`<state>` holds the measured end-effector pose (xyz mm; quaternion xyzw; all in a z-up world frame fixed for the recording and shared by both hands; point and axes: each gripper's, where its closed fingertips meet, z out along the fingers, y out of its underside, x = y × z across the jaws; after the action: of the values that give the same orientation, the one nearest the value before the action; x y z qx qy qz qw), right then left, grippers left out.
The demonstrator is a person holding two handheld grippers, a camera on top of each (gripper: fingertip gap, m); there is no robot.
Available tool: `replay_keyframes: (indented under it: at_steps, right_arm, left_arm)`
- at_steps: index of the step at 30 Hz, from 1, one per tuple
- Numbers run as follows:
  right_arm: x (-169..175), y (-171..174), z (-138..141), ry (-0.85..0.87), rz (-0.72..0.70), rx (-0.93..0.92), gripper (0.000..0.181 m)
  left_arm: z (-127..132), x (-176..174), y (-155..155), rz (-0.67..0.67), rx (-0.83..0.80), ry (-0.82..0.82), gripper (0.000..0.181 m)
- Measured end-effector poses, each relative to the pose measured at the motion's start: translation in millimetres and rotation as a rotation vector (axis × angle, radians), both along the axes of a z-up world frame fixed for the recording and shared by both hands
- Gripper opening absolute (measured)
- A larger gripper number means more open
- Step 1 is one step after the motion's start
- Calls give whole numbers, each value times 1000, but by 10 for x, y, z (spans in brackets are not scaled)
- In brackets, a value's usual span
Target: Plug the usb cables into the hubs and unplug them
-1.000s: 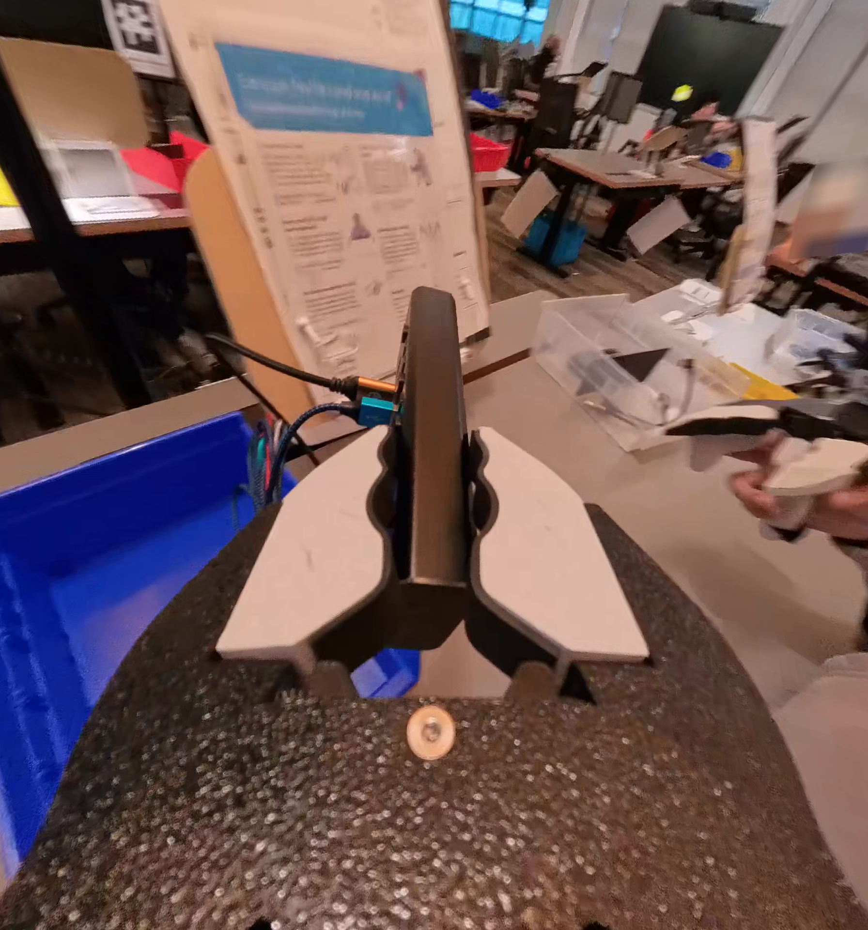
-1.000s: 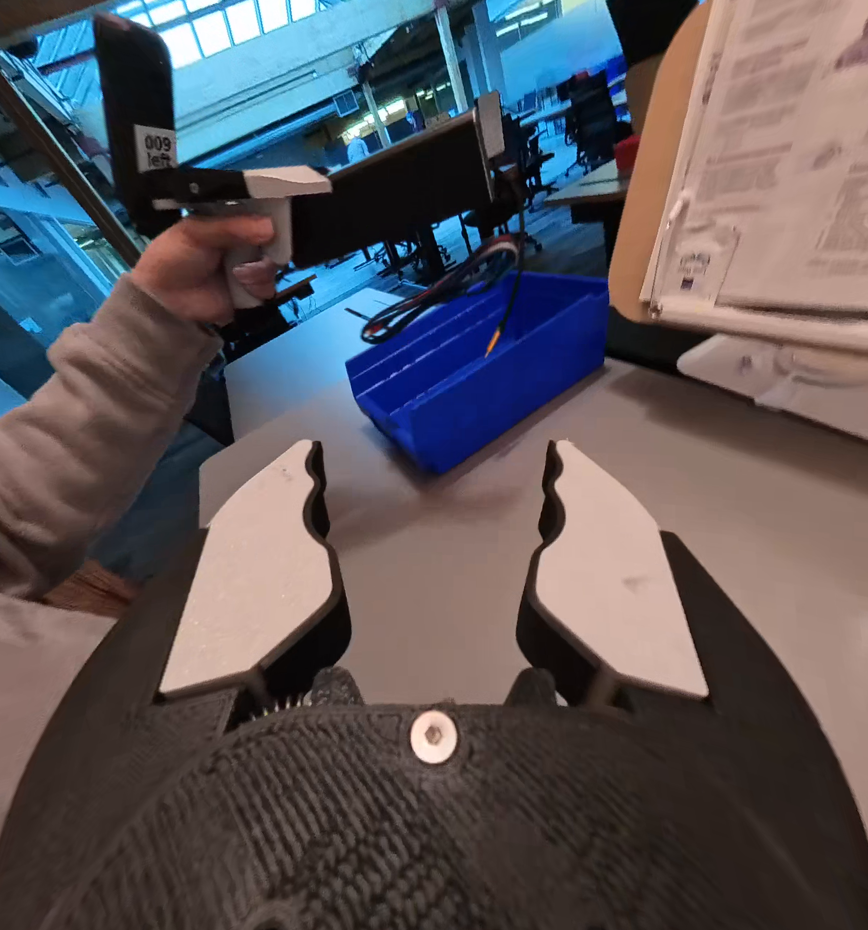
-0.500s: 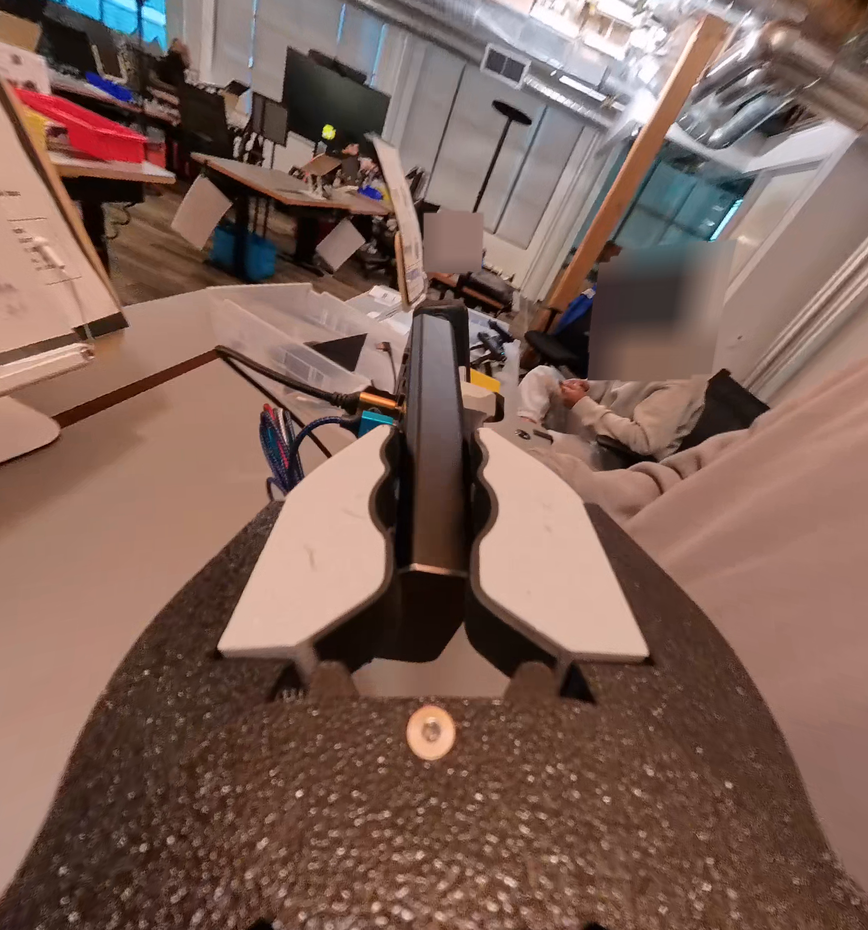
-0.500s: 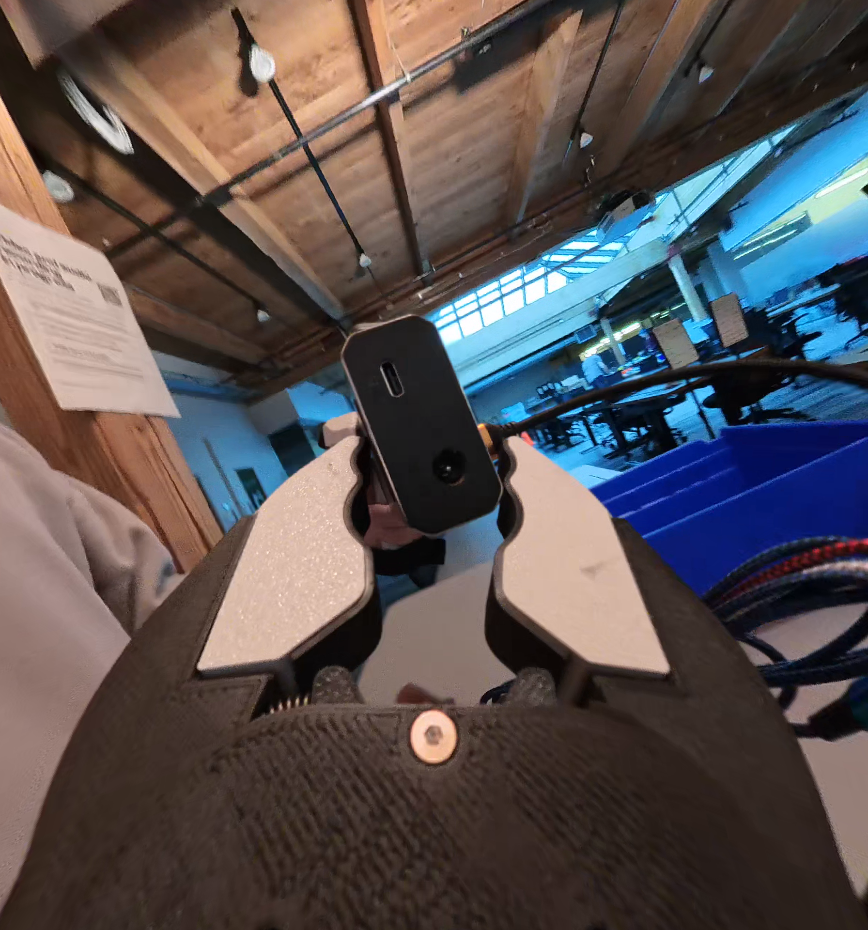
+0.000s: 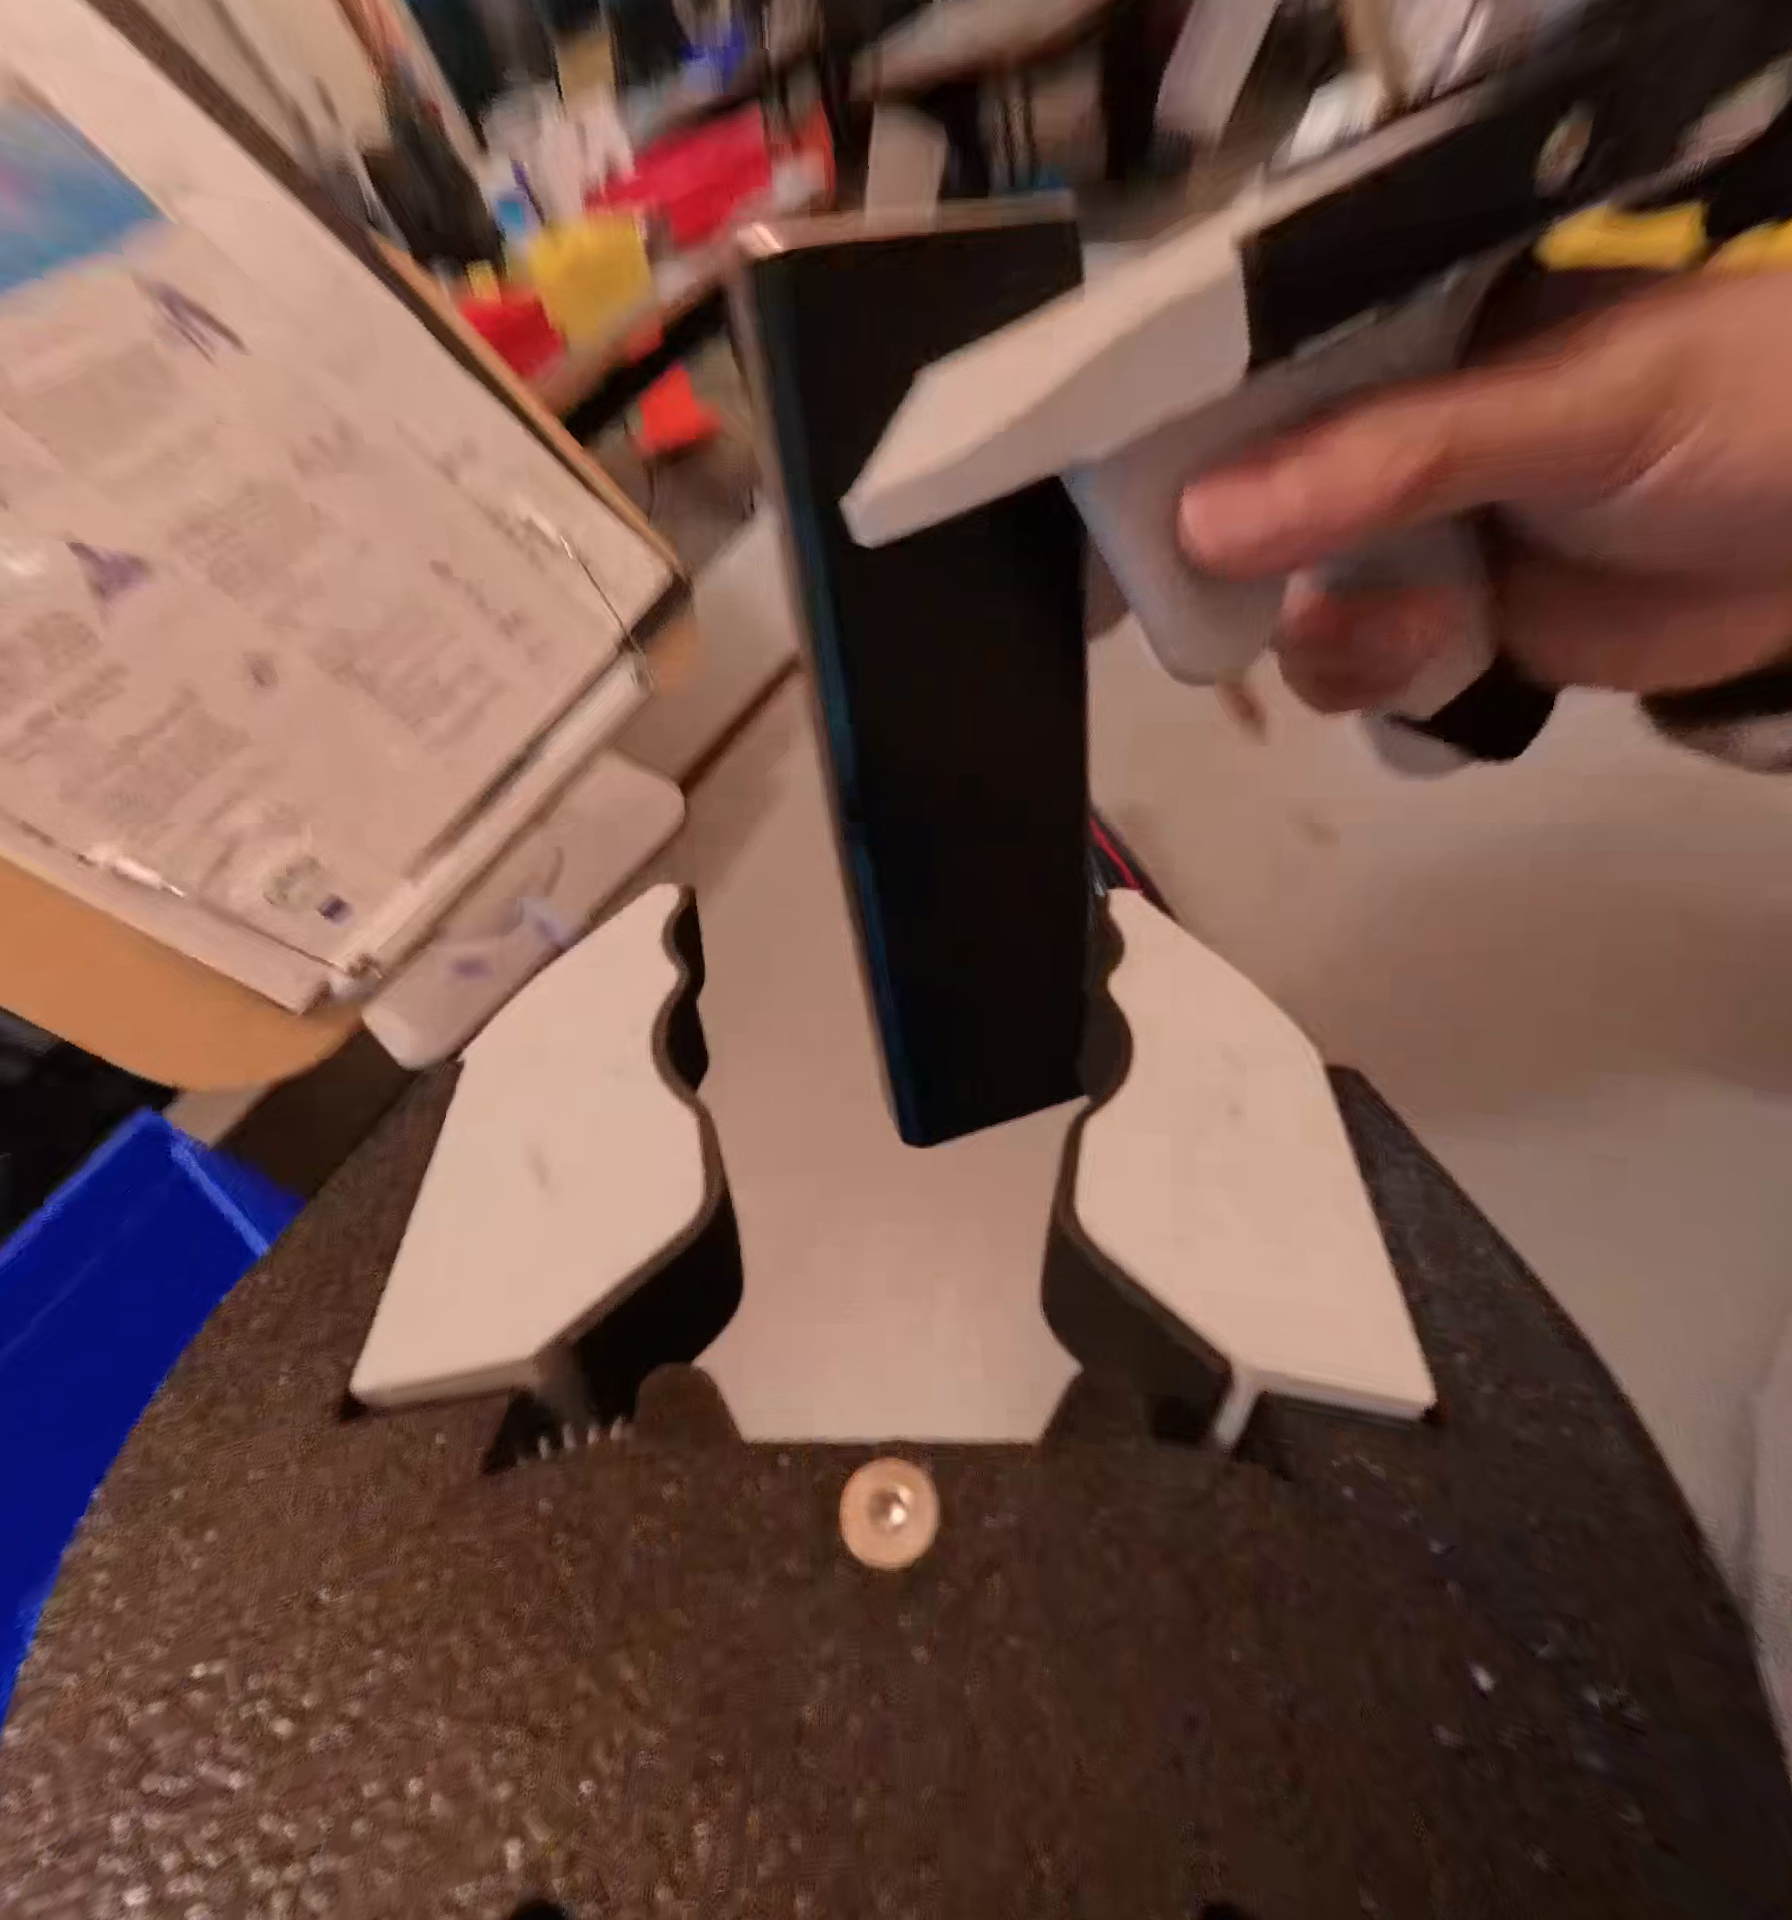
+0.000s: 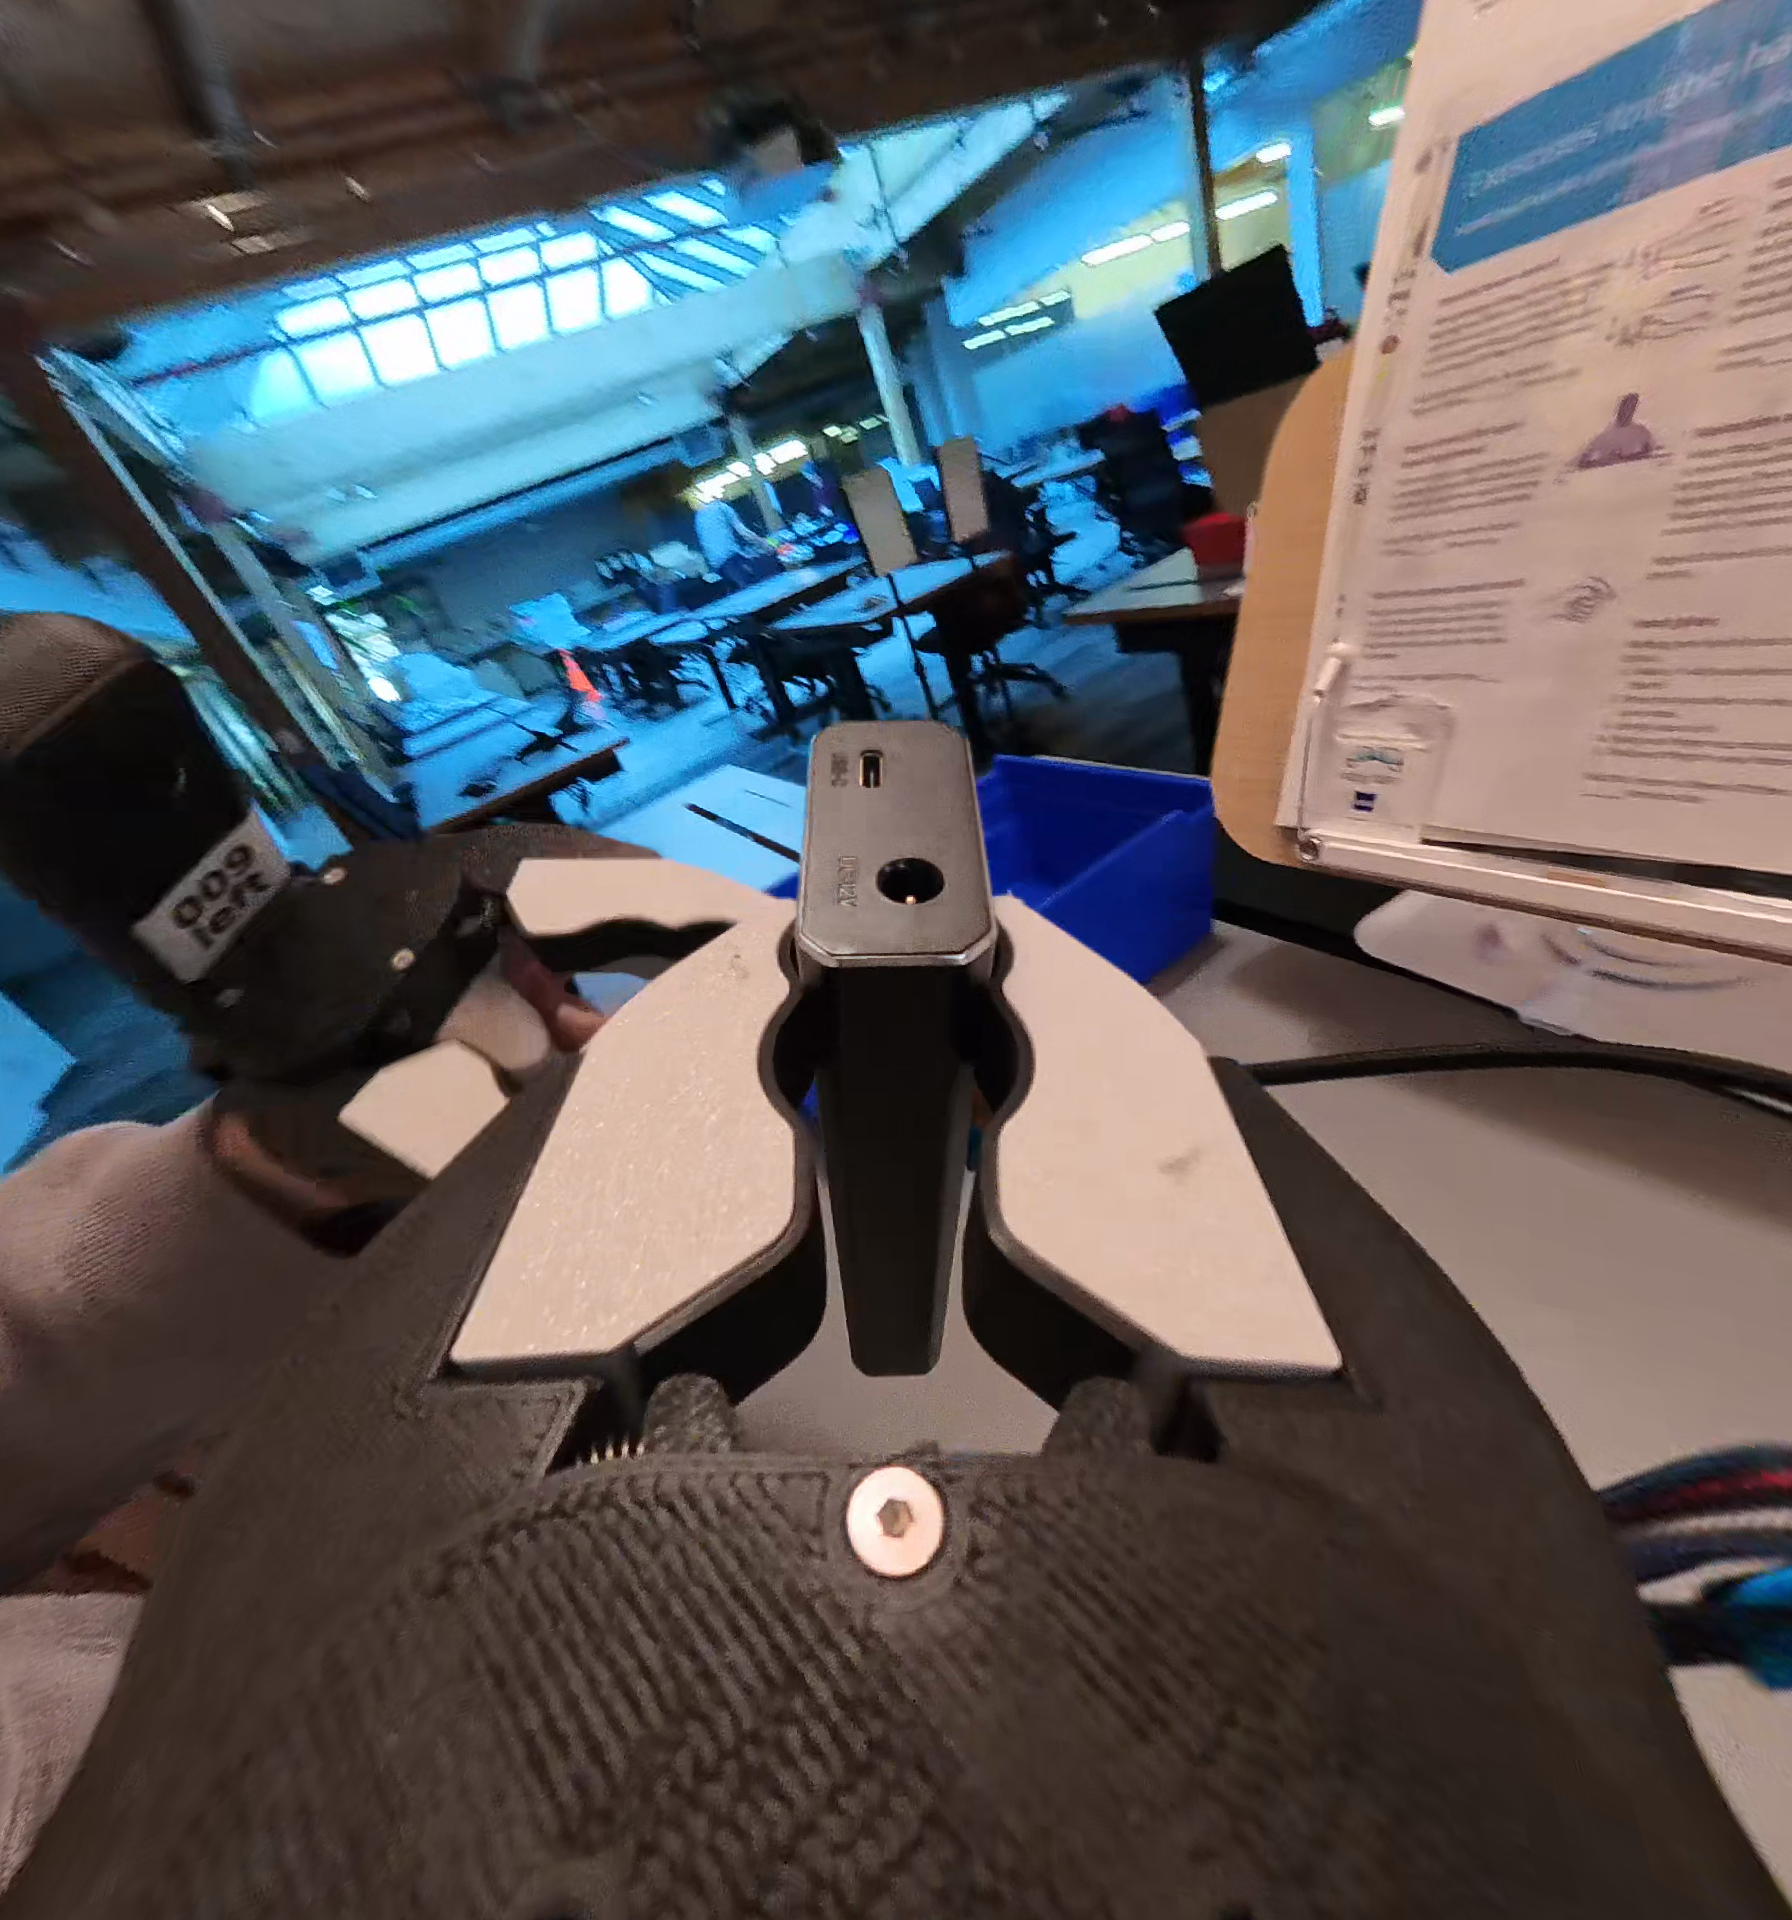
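The jaws of the right gripper point(image 6: 892, 997) are clamped on the dark hub point(image 6: 887, 1039), which stands upright between them with its port end facing the camera. The left gripper point(image 5: 897, 956) has its jaws spread wide, gripping nothing, the hub point(image 5: 933, 675) rising in the gap. Only the left wrist view shows the hub's long flat face and the hand point(image 5: 1557, 499) at 2 o'clock. Only the right wrist view shows braided cables point(image 6: 1744, 1558) at 4 o'clock on the grey surface point(image 6: 1546, 1247), a blue bin point(image 6: 1100, 862) at 12 o'clock, and a printed sheet on a stand point(image 6: 1619, 468) at 2 o'clock. Behind lies a blurred hall of desks.
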<state>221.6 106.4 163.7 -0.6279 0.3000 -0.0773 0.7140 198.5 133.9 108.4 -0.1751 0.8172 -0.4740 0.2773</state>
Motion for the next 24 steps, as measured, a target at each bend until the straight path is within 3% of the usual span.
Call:
replay_keyframes:
  at_steps: [4,9,11,14,19,22,24]
  right_arm:
    - [-26,84,-100,-10,-90,-118,29]
    - [-156,201,-98,15,-112,-96,29]
    - [-172,214,-135,-18,-91,-154,29]
    - [-292,257,-202,-71,82,-266,53]
    - [-440,42,-155,-133,290,-464,88]
    - [-489,-19,-3,-165,398,-457,85]
    - [-446,-55,-87,-95,470,-489,86]
  left_arm:
    - [-355,93,-129,141,133,112,71]
    - [-538,164,-308,207,30,208,72]
    - [-581,143,-334,165,-8,233,72]
    - [-629,73,-342,74,-65,280,71]
    - [-493,-180,-434,-200,-349,387,71]
    - [-462,-356,-496,-340,-415,406,71]
    - [-421,-427,-541,-397,-465,419,71]
